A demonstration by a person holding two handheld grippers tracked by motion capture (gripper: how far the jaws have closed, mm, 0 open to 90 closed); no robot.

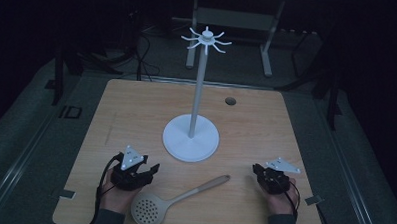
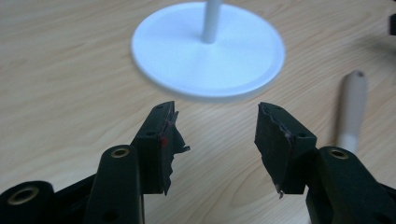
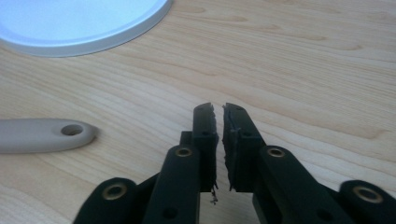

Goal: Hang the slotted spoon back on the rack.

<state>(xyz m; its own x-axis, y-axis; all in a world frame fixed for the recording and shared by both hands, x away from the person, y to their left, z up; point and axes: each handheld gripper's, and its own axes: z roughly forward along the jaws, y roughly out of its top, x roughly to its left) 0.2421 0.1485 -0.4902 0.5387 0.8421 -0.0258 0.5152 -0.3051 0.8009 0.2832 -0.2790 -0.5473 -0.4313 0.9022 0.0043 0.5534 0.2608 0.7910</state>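
A beige skimmer spoon (image 1: 176, 197) lies flat on the wooden table (image 1: 256, 124), its perforated bowl just beside the left gripper (image 2: 215, 122), whose jaws stand spread and empty; the handle's hole end points toward the right gripper (image 3: 219, 108), jaws pressed together on nothing. Ahead of both stands a white hook stand (image 1: 191, 138). The smooth, rounded handle looks likely to roll or slip from a pinch, and a low sweep could knock it askew.
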